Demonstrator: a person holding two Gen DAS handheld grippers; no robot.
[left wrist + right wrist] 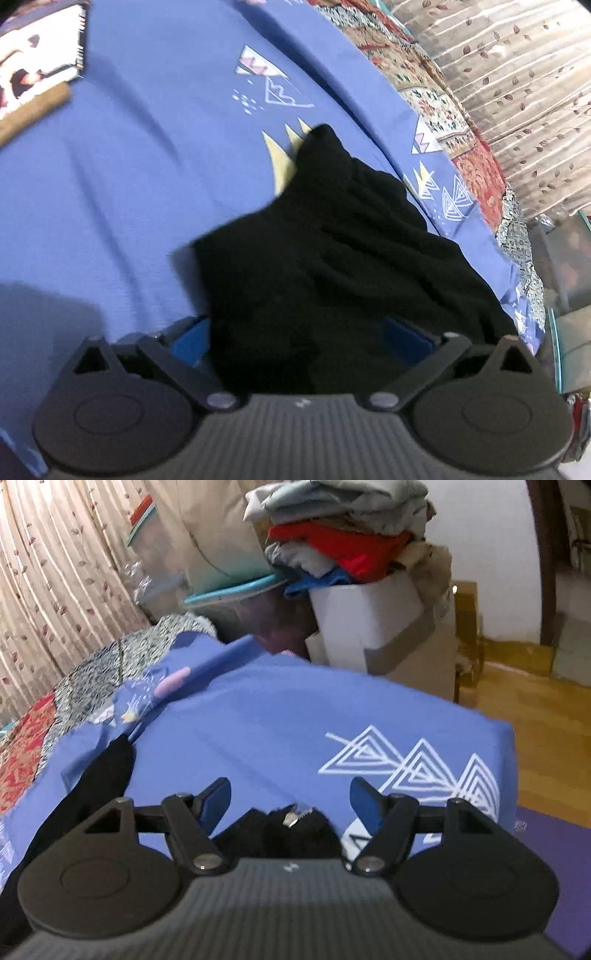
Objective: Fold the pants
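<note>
Black pants (332, 240) lie crumpled on a blue bed sheet (129, 166) printed with triangles. In the left wrist view the cloth runs from the middle of the sheet down between my left gripper's (299, 332) blue pads, which stand wide apart; the fabric lies loose between them, not pinched. In the right wrist view my right gripper (291, 799) is open above the blue sheet (258, 720). Just below its fingers lies a bunched part of the pants (280, 834) with a metal zipper pull showing. A black leg (107, 775) stretches away at the left.
A spiral-bound book (40, 66) lies at the sheet's far left. A patterned quilt (424, 92) and a leaf-print curtain (517, 92) border the bed. Past the bed's end stand a white hamper (362, 620) piled with clothes, plastic bins, wooden floor (535, 709) and a purple mat (554, 867).
</note>
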